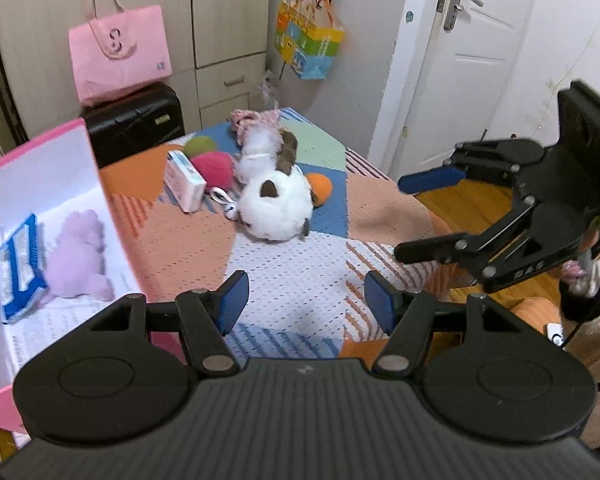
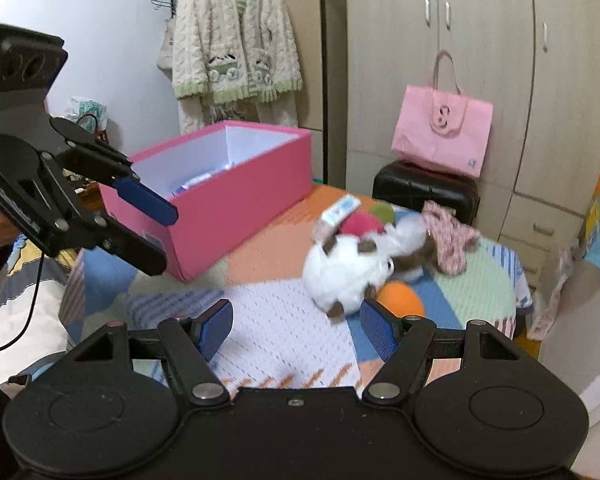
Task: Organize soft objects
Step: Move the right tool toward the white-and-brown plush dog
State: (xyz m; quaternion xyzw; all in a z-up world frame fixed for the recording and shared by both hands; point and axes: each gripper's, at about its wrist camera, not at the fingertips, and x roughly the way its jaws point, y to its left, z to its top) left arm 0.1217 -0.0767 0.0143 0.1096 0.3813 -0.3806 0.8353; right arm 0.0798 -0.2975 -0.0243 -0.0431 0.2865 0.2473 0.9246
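At the counter's (image 1: 300,280) middle, twelve o'clock from both empty, wide-set claws, left (image 1: 306,304) and right (image 2: 296,330), lies the white plush toy (image 1: 274,204), apparently light and squashy, best pinched across its round body, pink box (image 2: 220,208) at ten o'clock.

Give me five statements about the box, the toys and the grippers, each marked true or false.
1. A lilac plush toy lies inside the pink box. True.
2. The left gripper holds the white plush. False: its jaws are open with nothing between them.
3. An orange ball sits beside the white plush. True.
4. The pink paper bag lies on the table. False: it stands on the black suitcase.
5. The right gripper is open and holds nothing. True.
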